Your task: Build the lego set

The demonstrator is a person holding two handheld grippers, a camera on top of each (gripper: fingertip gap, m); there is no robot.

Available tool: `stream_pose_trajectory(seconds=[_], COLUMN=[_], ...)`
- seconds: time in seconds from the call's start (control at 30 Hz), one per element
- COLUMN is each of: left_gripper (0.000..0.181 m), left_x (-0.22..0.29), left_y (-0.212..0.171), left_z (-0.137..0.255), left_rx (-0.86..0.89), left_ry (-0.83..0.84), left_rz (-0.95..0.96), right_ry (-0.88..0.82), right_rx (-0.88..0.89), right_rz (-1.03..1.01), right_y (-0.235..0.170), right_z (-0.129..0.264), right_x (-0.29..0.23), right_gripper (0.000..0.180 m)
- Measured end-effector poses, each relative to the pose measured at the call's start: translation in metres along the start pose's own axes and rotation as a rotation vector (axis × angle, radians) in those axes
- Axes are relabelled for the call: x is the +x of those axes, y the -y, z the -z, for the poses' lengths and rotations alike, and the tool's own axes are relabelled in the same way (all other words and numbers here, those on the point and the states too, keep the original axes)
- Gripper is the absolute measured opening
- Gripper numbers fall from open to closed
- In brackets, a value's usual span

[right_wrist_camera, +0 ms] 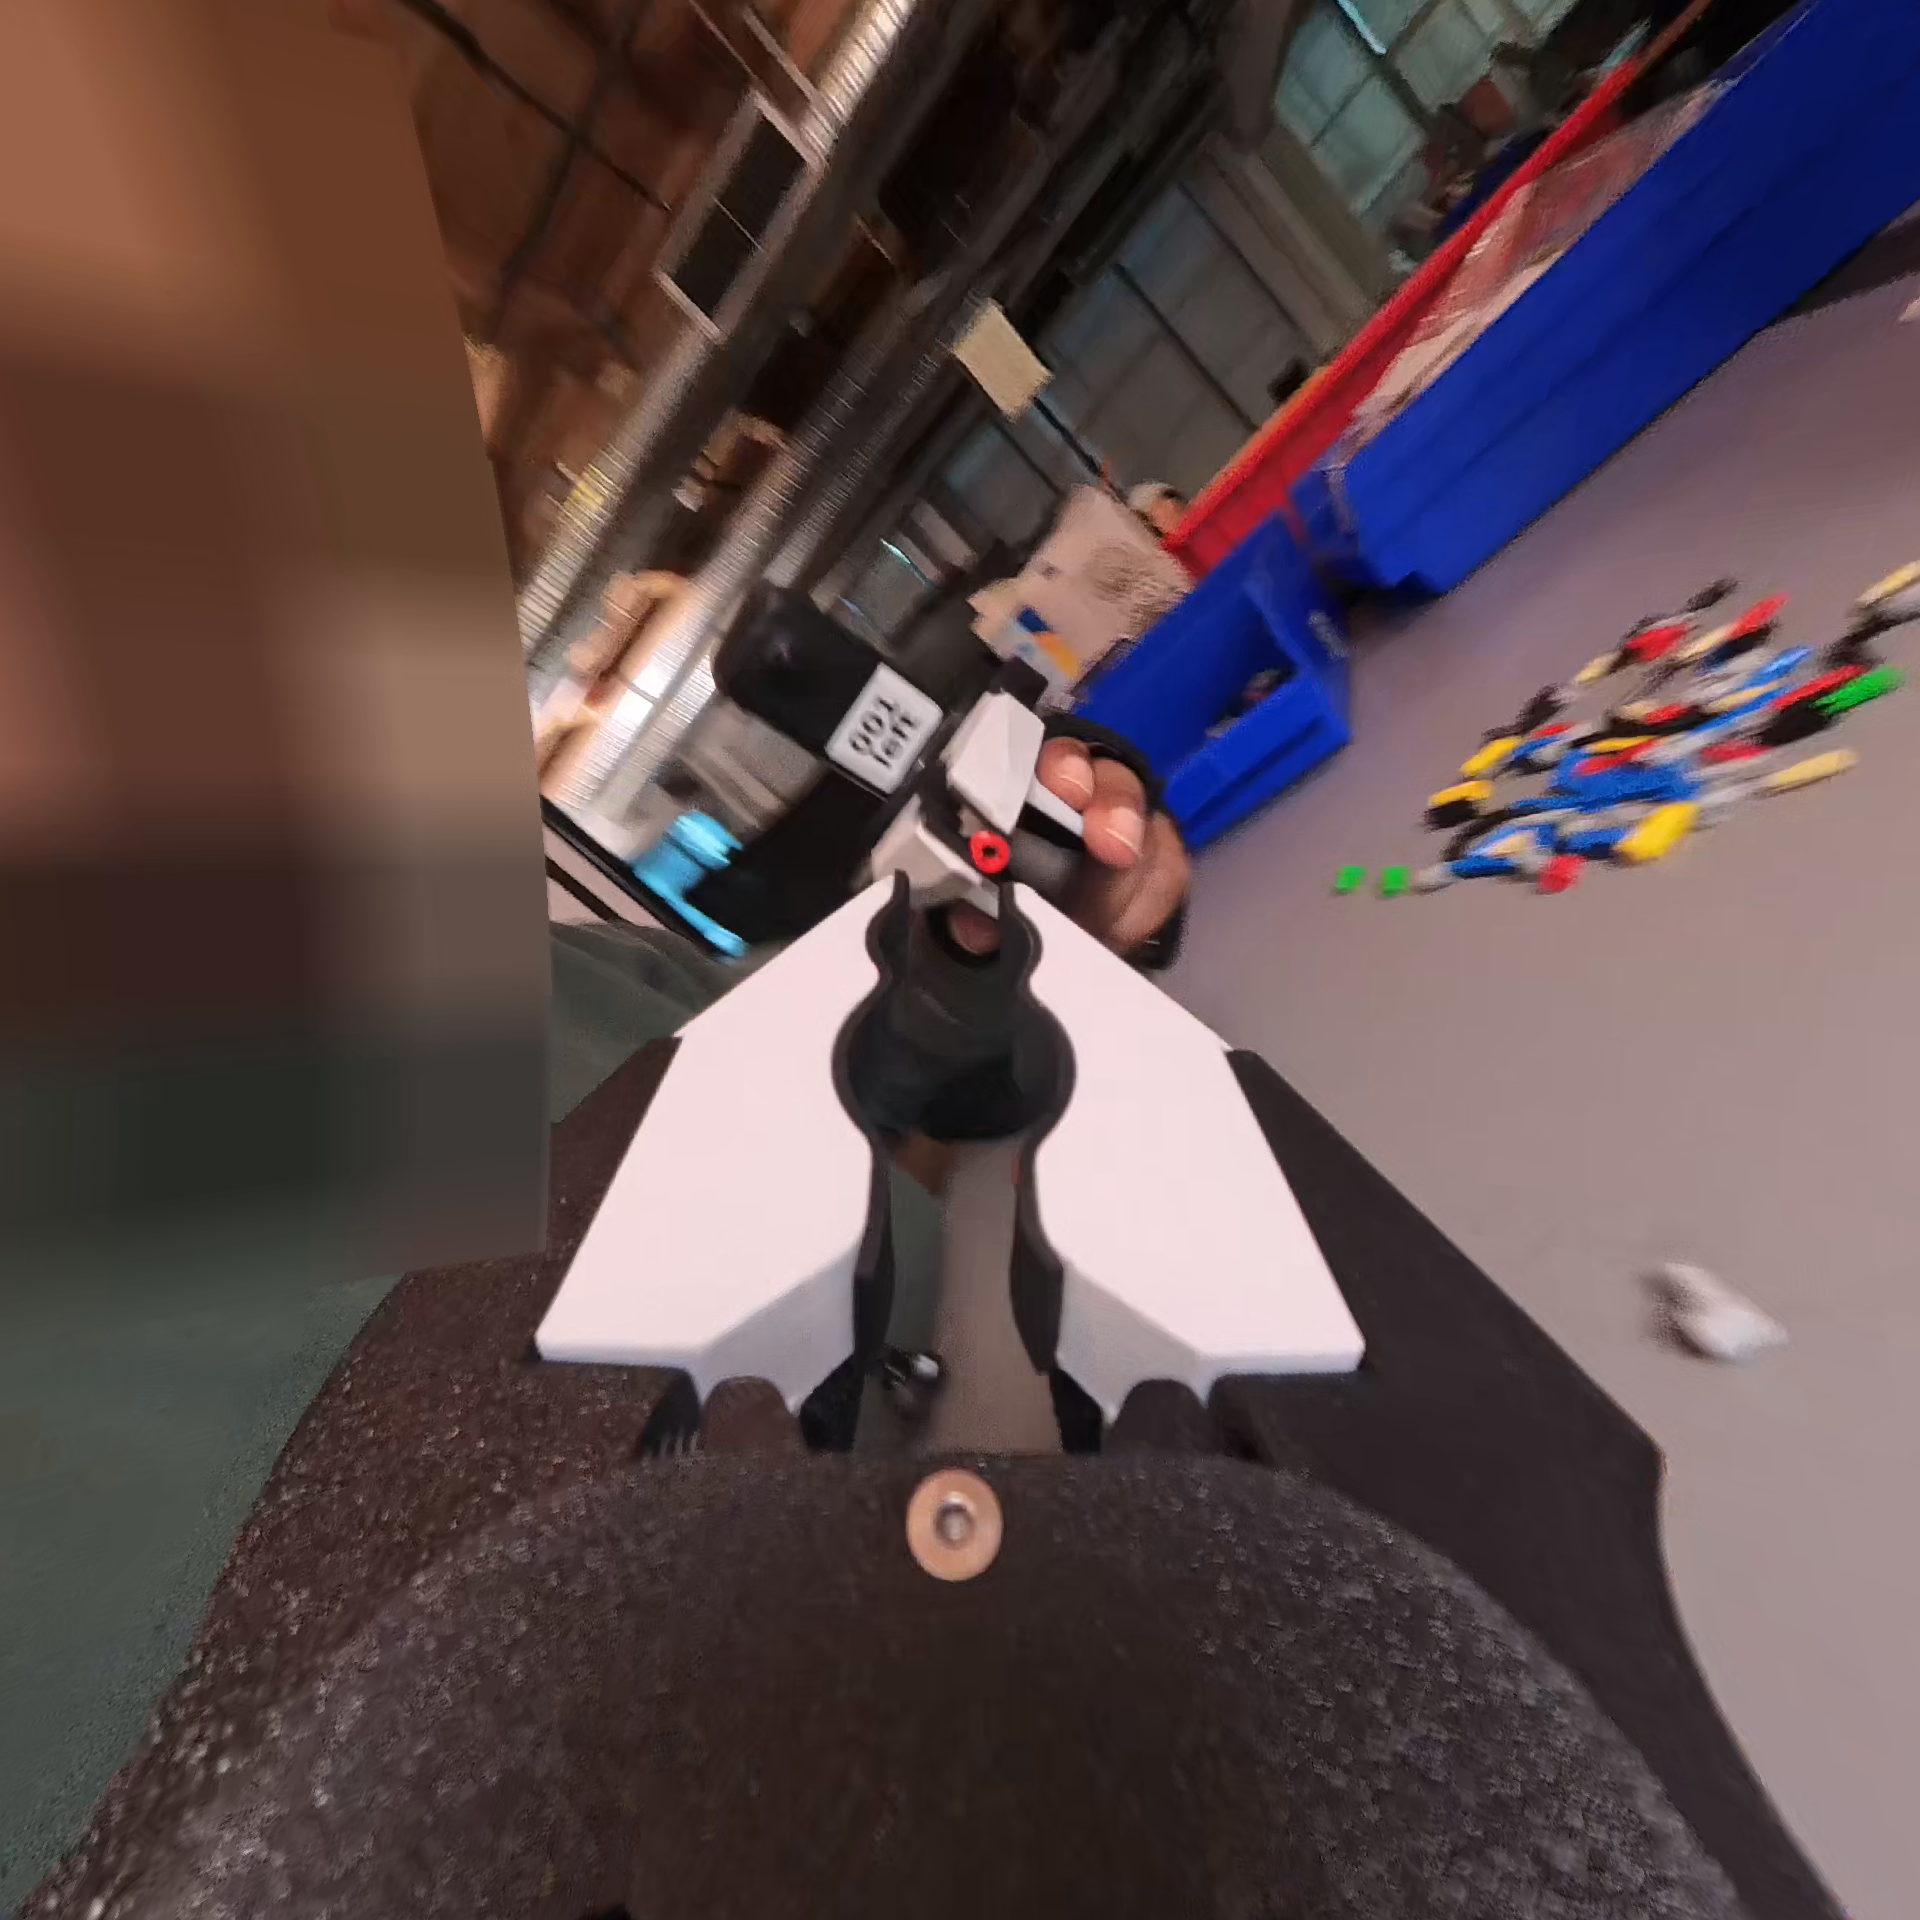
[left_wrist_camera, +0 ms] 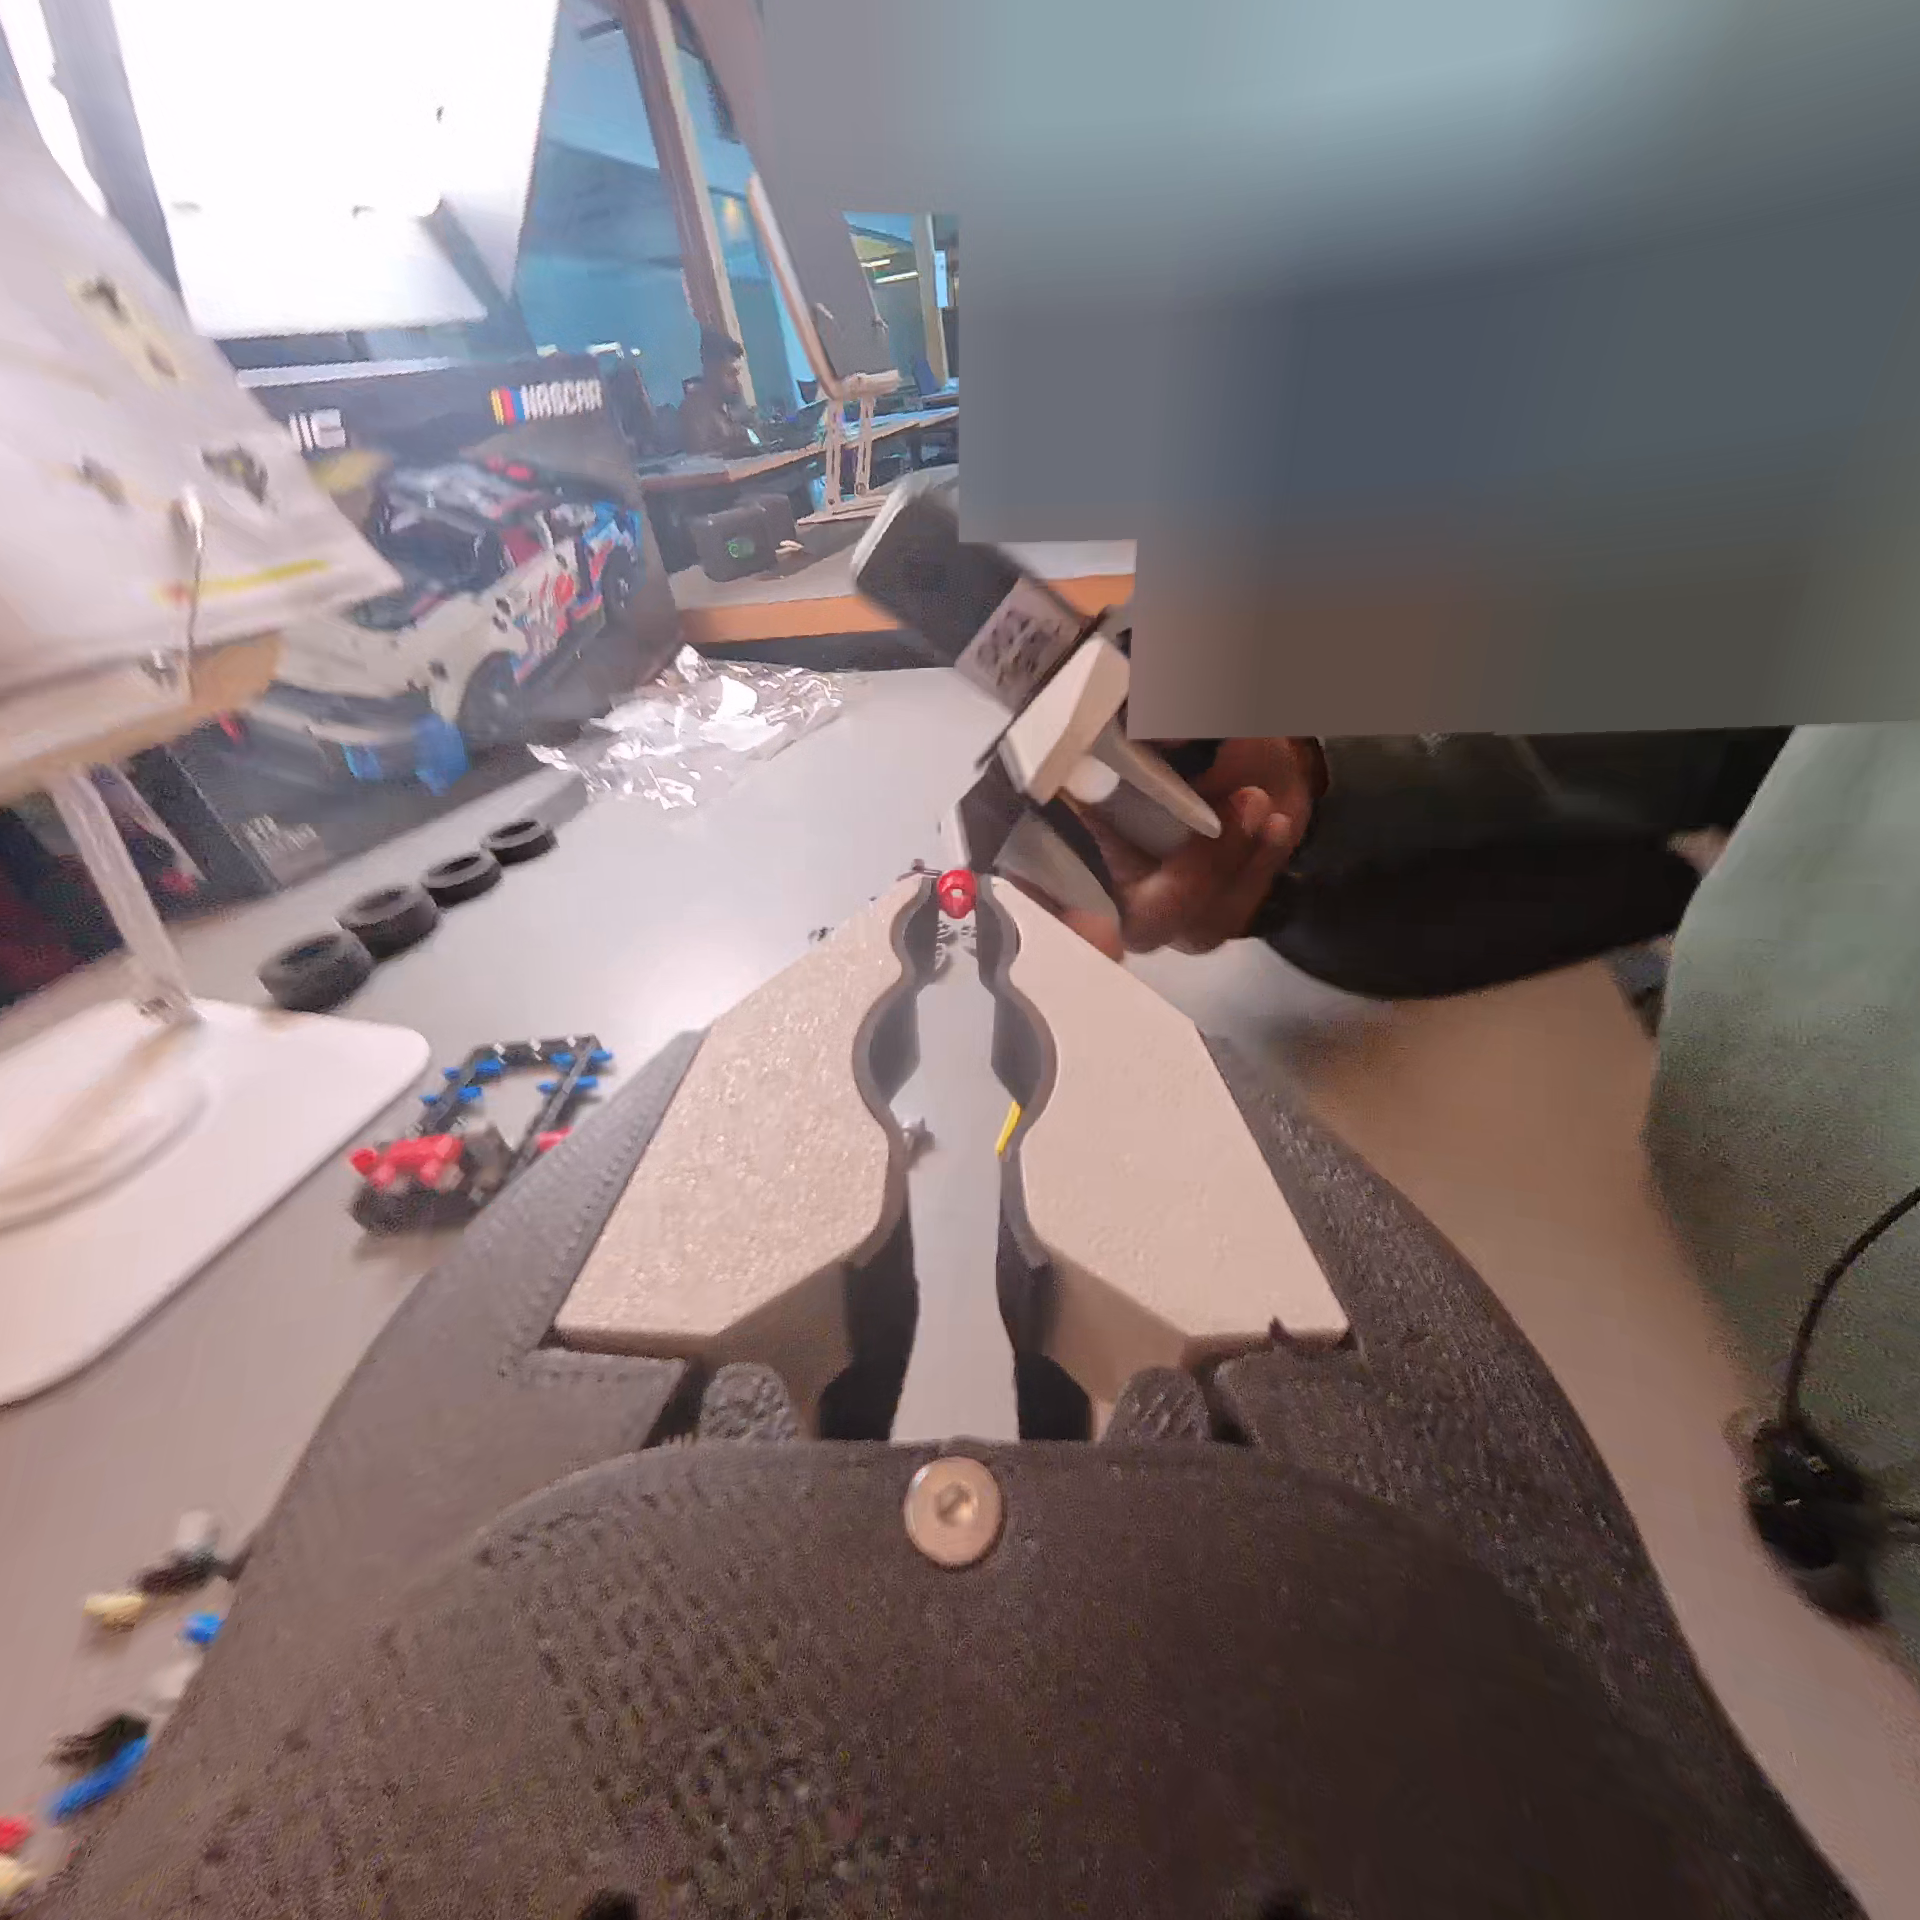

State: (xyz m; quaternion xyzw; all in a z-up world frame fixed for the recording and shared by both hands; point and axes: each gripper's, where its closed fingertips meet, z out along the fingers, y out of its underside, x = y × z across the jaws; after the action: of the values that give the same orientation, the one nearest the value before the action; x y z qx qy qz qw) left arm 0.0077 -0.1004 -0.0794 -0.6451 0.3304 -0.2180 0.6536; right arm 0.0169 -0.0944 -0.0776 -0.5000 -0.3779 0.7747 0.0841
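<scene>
White-fingered tool, blk textured body, silver screw

We cannot tell what shape the small red piece has: it is tiny at the left gripper's tips, and blurred in the right wrist view. The loose bricks on the grey table smear into colours, and the instruction booklet is cut off by the picture's left edge.

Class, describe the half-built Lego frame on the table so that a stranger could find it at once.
Start at the white stand base on the grey table. Just right of it lies the half-built frame: black beams forming an open loop, studded with blue pins, red parts at its near end. The four black tyres behind it are plain rings.
</scene>
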Motion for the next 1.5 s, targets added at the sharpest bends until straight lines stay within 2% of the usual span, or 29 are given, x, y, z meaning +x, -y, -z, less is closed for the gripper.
stream_pose_trajectory(seconds=[0.13,0.2,0.27,0.33,0.53,0.6,0.67,0.7,0.83,0.97,1.13,1.37,1.5], left_gripper=[0.005,0.005,0.005,0.005,0.005,0.005,0.005,0.005,0.006,0.006,0.005,0.005,0.005], left_x=[-0.024,-0.028,-0.03,-0.03,-0.022,-0.019,-0.018,-0.017,-0.014,-0.018,-0.027,-0.017,-0.009], left_y=[-0.011,-0.019,-0.024,-0.03,-0.042,-0.043,-0.045,-0.046,-0.05,-0.047,-0.042,-0.041,-0.035], left_z=[0.007,0.008,0.008,0.007,-0.001,-0.002,-0.002,-0.002,-0.004,0.002,0.012,0.012,0.013], left_rx=[0.017,0.0,-0.006,-0.018,-0.051,-0.061,-0.072,-0.078,-0.103,-0.096,-0.075,-0.062,-0.013], left_ry=[-0.035,-0.069,-0.091,-0.108,-0.156,-0.162,-0.167,-0.171,-0.189,-0.182,-0.183,-0.264,-0.344], left_rz=[0.288,0.375,0.423,0.457,0.515,0.516,0.514,0.516,0.534,0.518,0.515,0.509,0.569], right_ry=[-0.428,-0.579,-0.67,-0.688,-0.694,-0.694,-0.681,-0.655,-0.673,-0.642,-0.62,-0.592,-0.57], right_rx=[-0.288,-0.497,-0.671,-0.781,-0.933,-0.964,-0.995,-1.01,-1.014,-0.761,-0.665,-0.639,-0.637], right_rz=[0.495,0.621,0.648,0.64,0.648,0.632,0.652,0.657,0.758,0.865,0.988,1.058,1.059], right_y=[0.004,-0.01,-0.029,-0.046,-0.067,-0.068,-0.07,-0.074,-0.071,-0.043,-0.03,-0.031,-0.034], right_z=[0.049,0.085,0.119,0.135,0.13,0.128,0.123,0.119,0.105,0.068,0.053,0.046,0.042], right_x=[0.033,0.05,0.063,0.069,0.089,0.092,0.092,0.09,0.095,0.077,0.059,0.05,0.048], right_gripper=[0.016,0.016,0.016,0.02,0.021,0.018,0.003,0.002,0.001,0.001,0.001,0.001,0.001])
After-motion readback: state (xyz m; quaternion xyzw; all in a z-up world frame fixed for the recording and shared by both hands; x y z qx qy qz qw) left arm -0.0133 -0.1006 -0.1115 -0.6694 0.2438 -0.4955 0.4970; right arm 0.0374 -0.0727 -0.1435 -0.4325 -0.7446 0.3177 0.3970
